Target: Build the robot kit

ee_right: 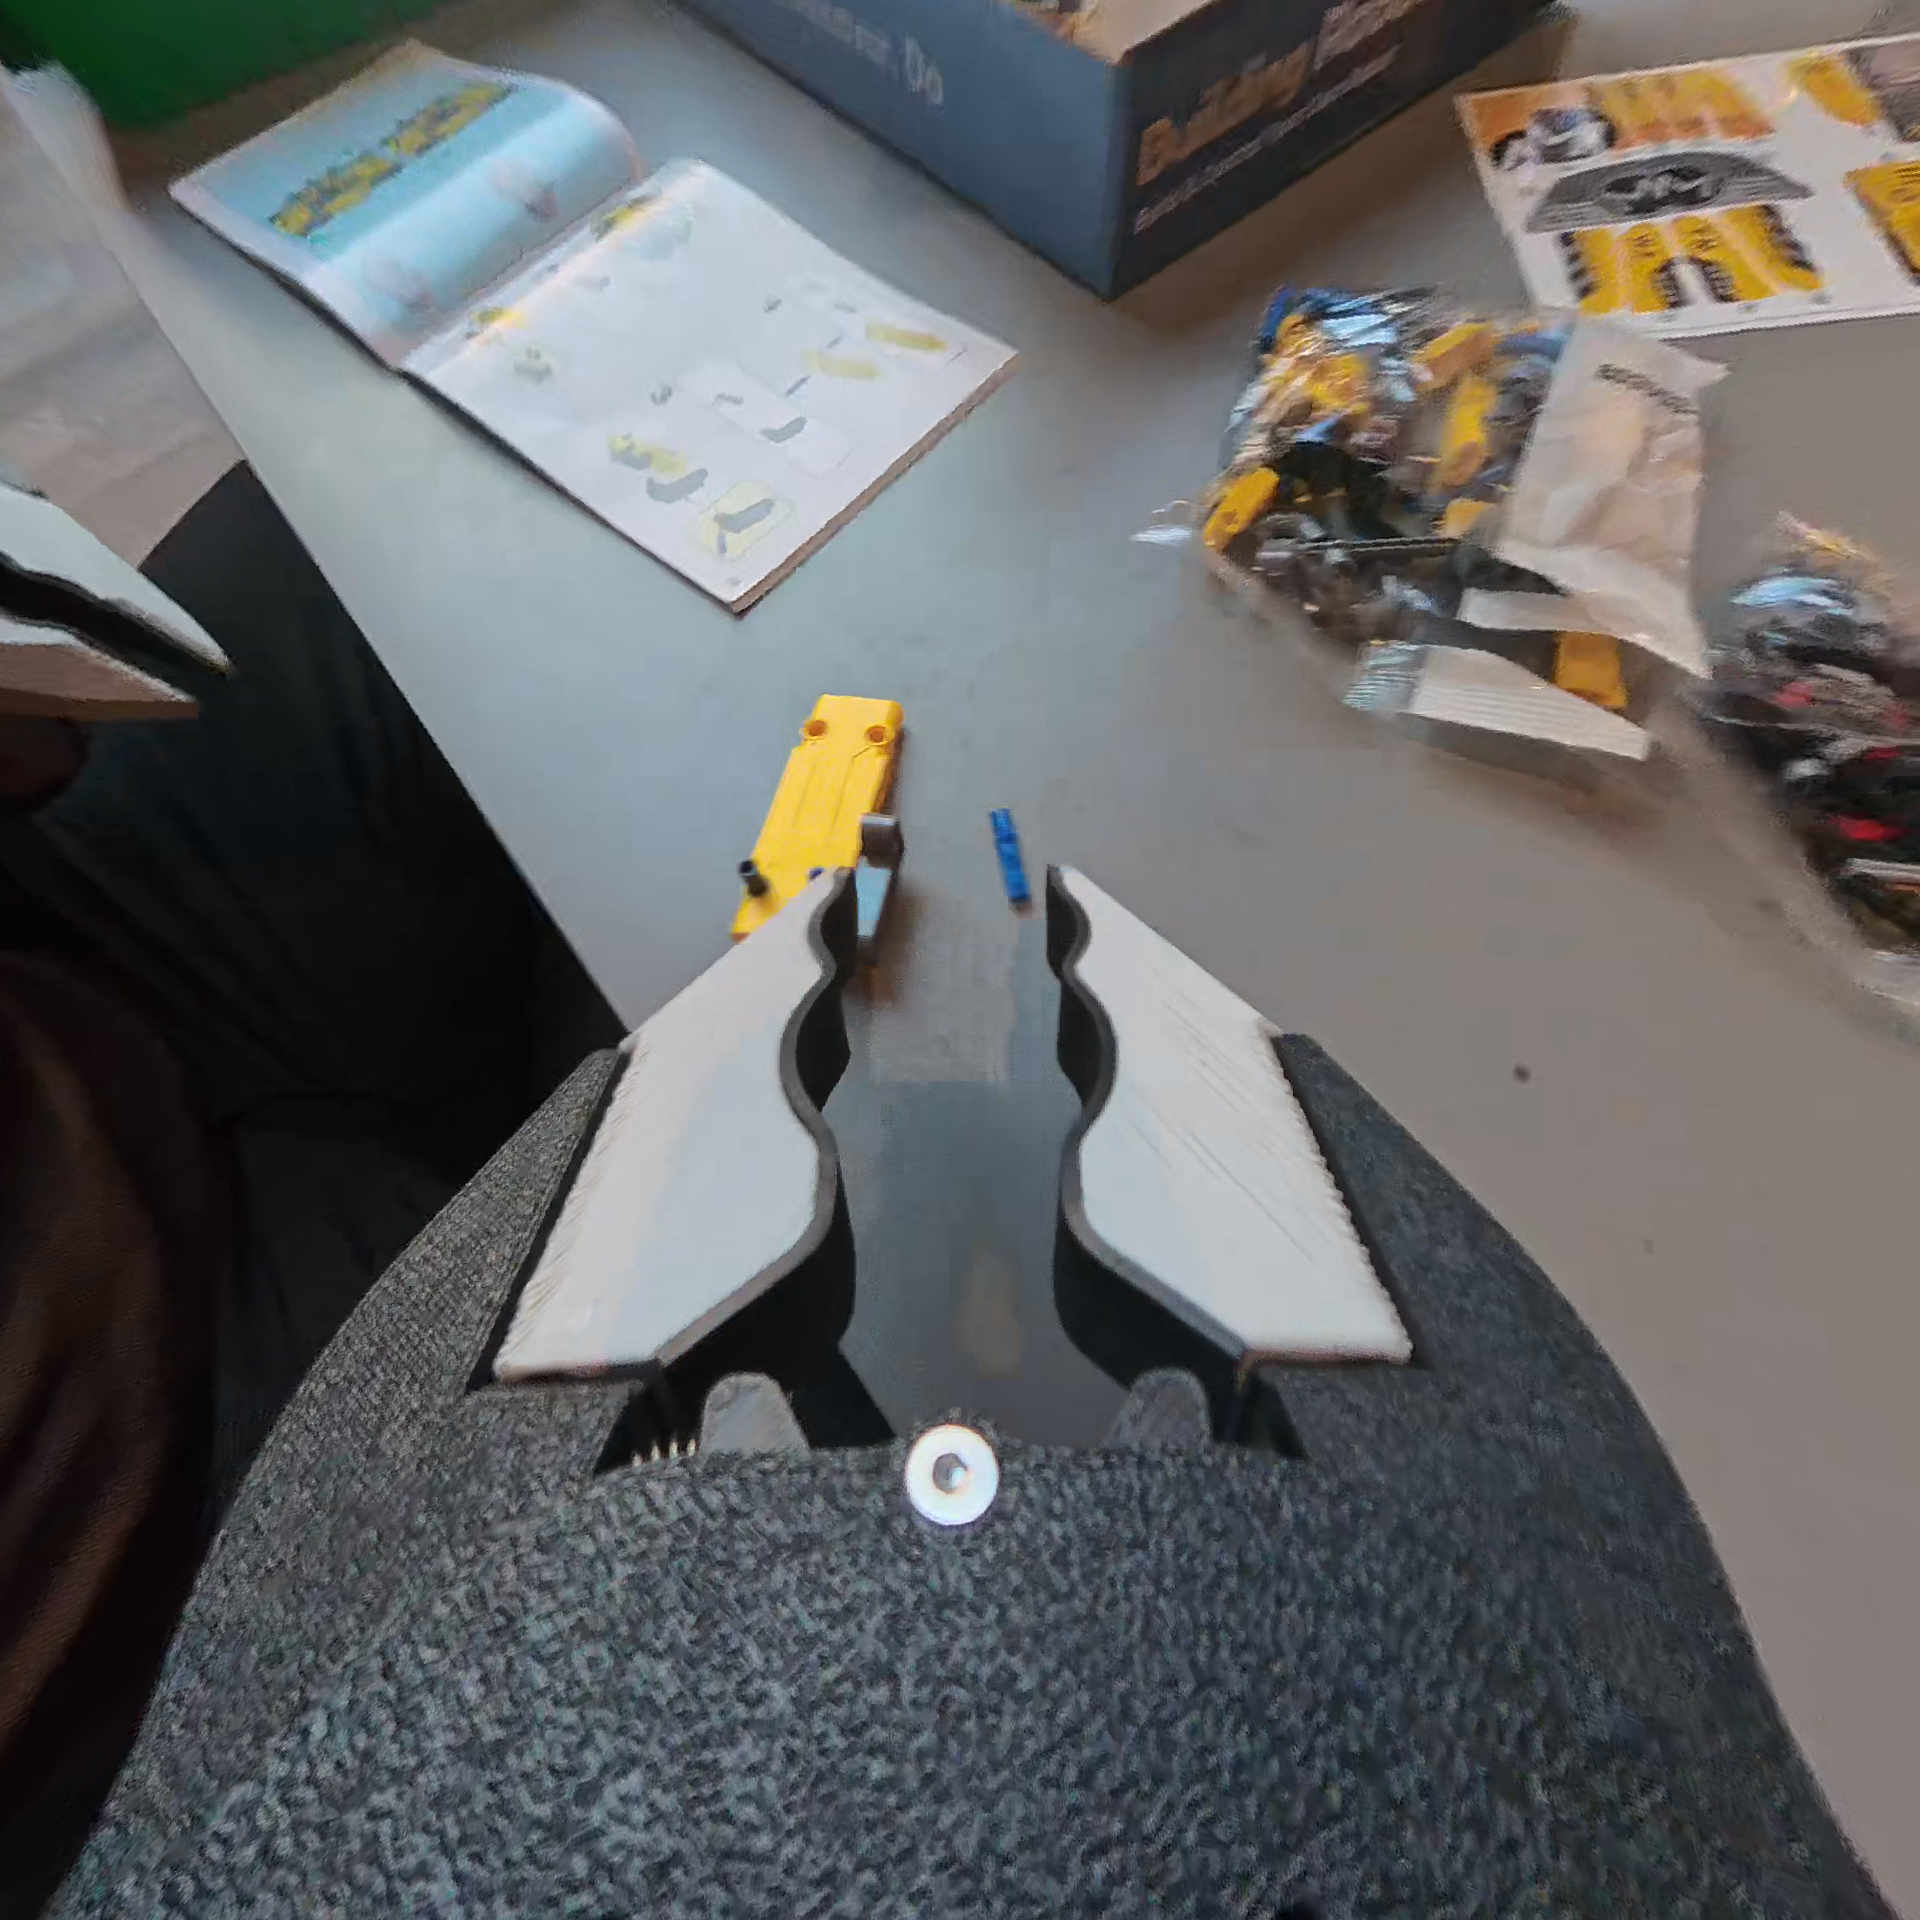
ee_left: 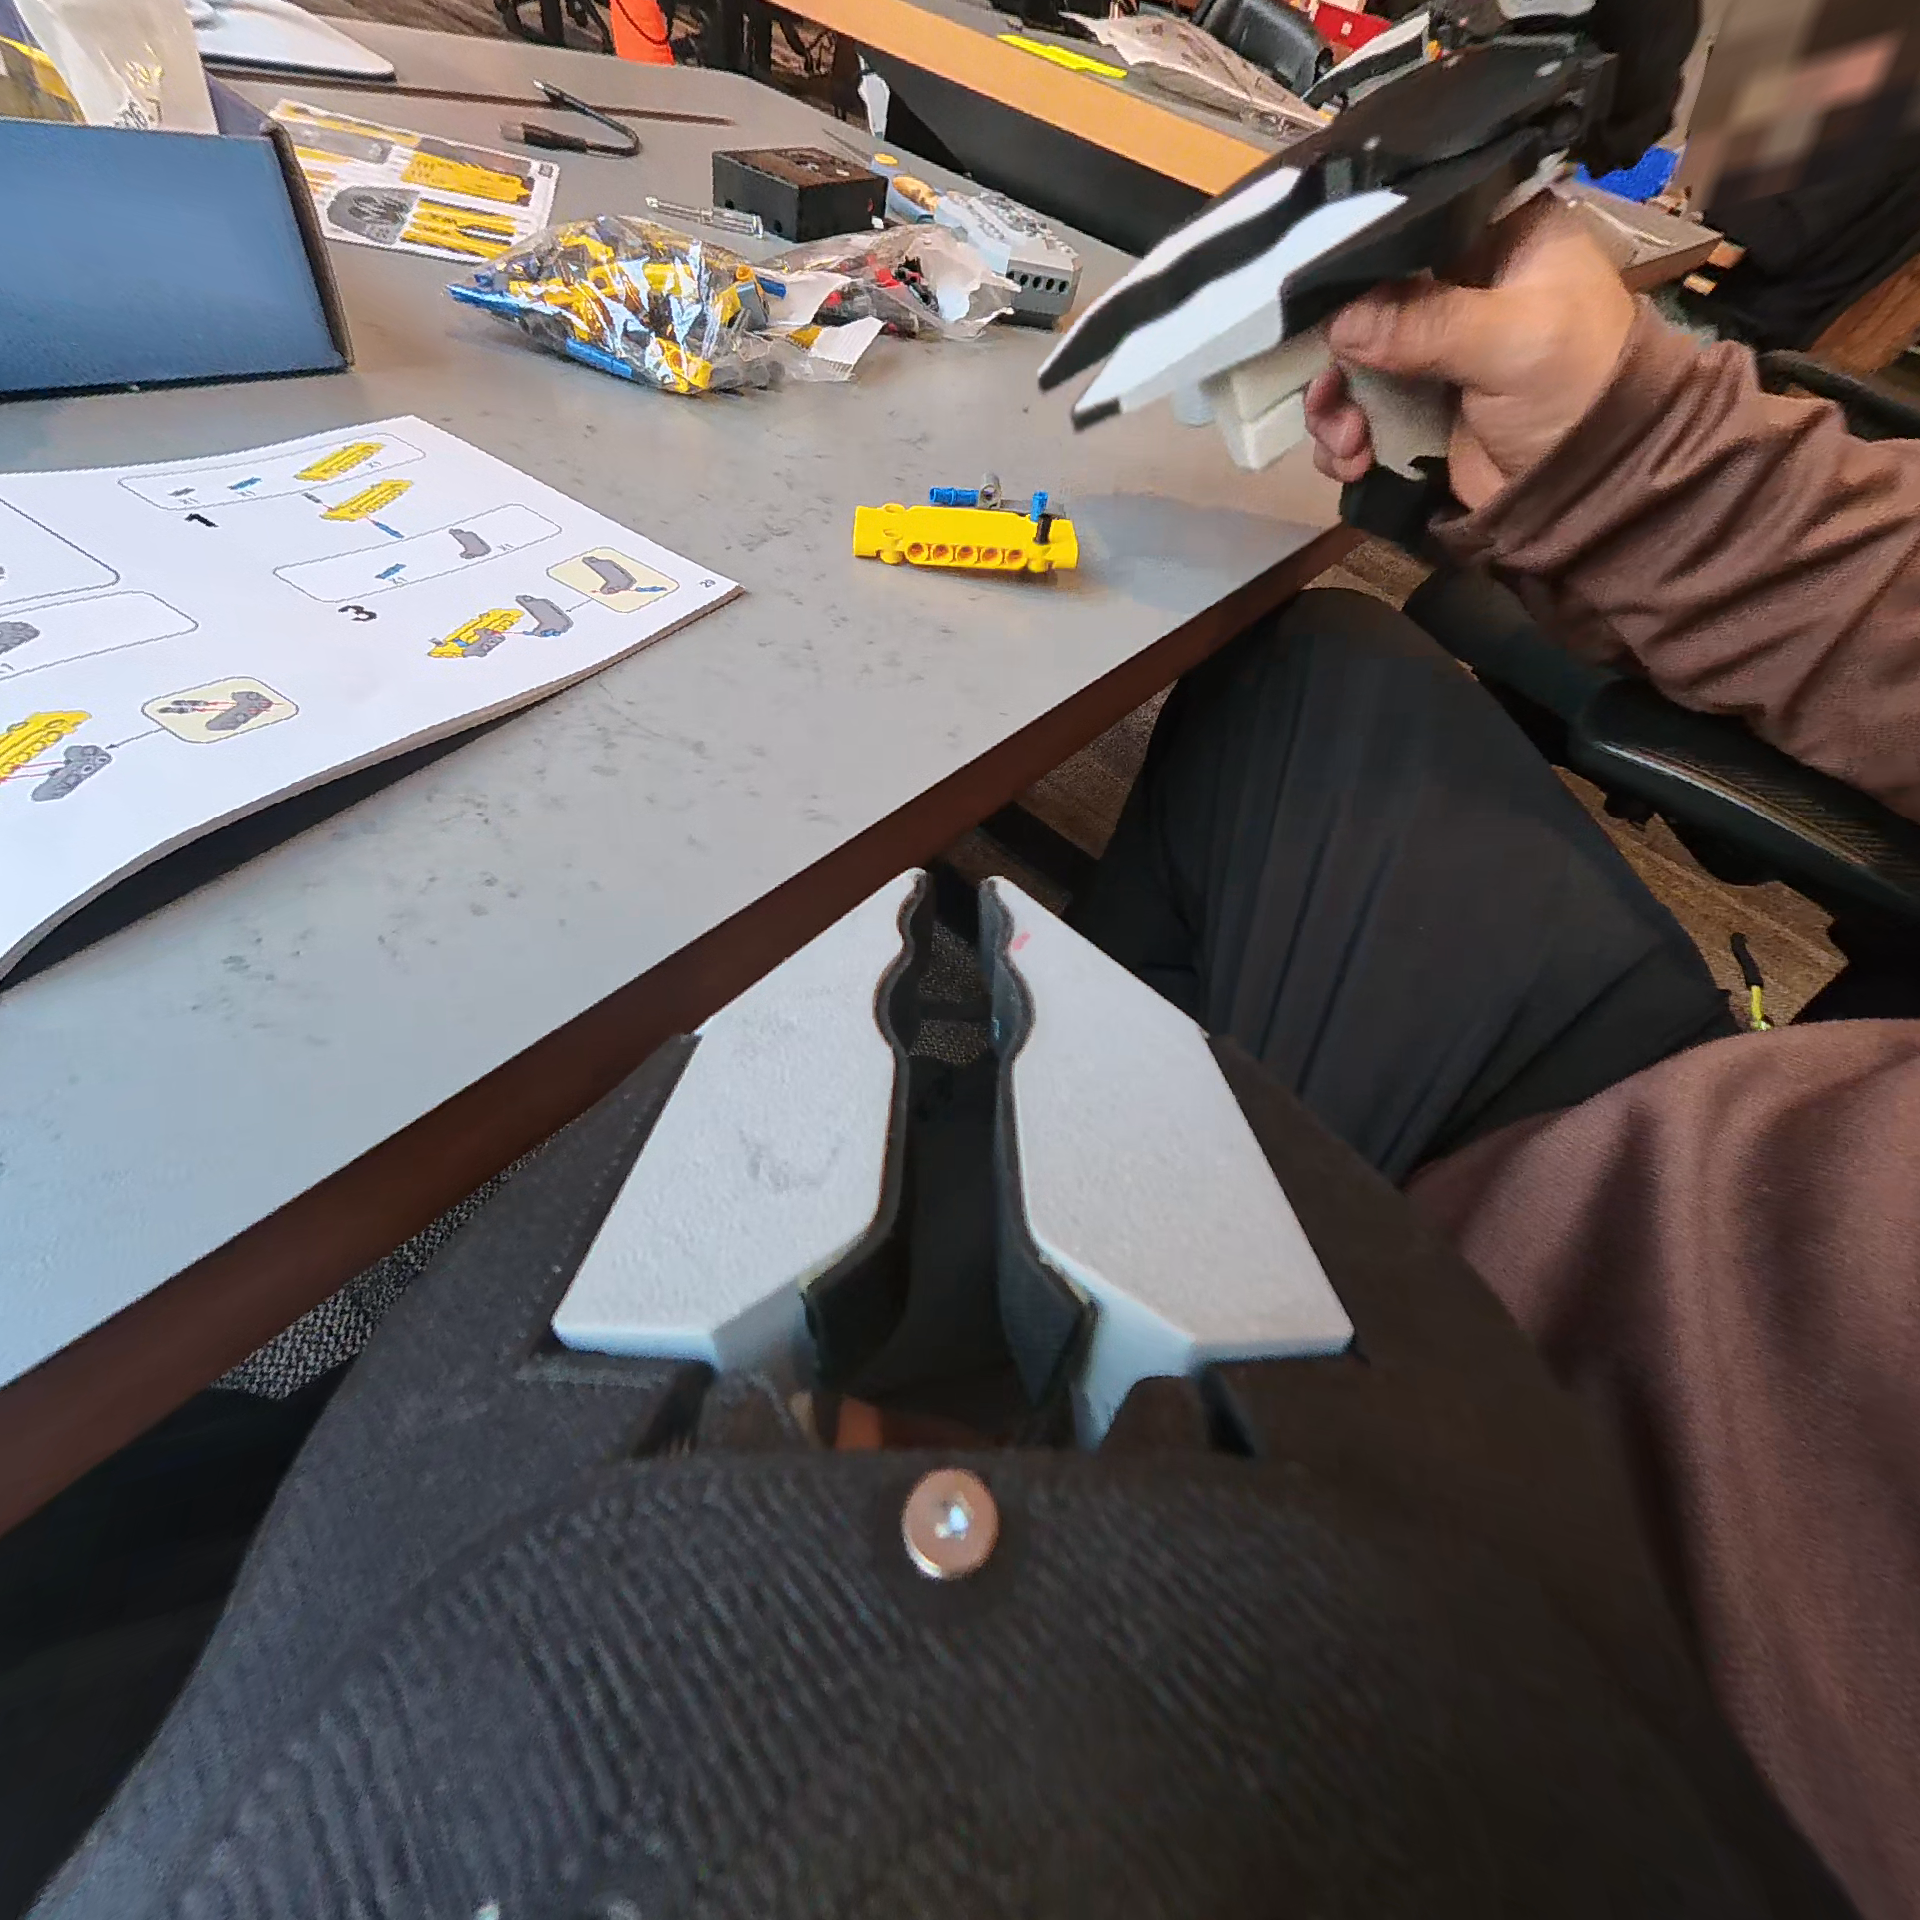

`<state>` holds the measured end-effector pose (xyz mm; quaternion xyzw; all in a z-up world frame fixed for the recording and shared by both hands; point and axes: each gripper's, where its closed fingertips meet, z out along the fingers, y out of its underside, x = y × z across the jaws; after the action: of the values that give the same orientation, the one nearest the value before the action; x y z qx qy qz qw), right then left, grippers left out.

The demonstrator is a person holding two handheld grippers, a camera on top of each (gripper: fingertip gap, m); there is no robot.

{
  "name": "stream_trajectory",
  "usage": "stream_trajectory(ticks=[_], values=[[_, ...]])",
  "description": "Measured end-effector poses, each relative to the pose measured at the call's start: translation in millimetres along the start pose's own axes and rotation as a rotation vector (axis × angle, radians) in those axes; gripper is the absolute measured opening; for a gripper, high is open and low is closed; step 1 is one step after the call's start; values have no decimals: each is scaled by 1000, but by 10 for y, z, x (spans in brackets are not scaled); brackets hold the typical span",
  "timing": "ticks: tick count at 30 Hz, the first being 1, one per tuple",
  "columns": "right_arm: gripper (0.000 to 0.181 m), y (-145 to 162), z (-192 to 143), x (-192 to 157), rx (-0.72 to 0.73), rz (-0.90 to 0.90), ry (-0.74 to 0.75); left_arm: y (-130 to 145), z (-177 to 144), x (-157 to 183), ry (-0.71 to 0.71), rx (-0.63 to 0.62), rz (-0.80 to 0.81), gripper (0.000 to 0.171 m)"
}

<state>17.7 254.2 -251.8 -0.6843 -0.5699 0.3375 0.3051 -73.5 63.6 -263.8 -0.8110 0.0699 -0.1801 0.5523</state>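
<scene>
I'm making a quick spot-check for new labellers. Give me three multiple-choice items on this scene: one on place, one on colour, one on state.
1. Where does the yellow beam lie?
A. in the box
B. on the table near its edge
C. on the booklet

2. What colour is the loose pin?
A. red
B. green
C. blue

3. How is the right gripper?
A. open, empty
B. shut on the pin
C. shut on the beam

Key: B, it rests on the table by the edge; C, blue; A, its jaws stand apart with nothing between.
</scene>
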Motion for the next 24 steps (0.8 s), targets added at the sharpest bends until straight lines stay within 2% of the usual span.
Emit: stream_trajectory(ticks=[3, 8, 10, 12, 15, 20, 24], values=[[36, 154, -82, 422, -42, 47, 121, 4, 11, 20, 4, -4, 5, 6], [32, 397, -54, 611, -131, 33, 192, 7, 26, 24, 2, -7, 11, 6], [28, 386, -36, 592, -122, 24, 183, 9, 31, 25, 3, -9, 10, 6], [33, 339, -30, 556, -114, 13, 171, 13, 31, 27, 1, -10, 14, 6], [32, 159, 49, 360, -59, -34, 90, 16, 32, 32, 2, -11, 14, 6], [26, 161, 316, 167, -135, -133, 35, 20, 33, 29, 0, -12, 16, 6], [5, 150, 395, 108, -144, -157, 2, 19, 37, 14, 0, -13, 7, 6]])
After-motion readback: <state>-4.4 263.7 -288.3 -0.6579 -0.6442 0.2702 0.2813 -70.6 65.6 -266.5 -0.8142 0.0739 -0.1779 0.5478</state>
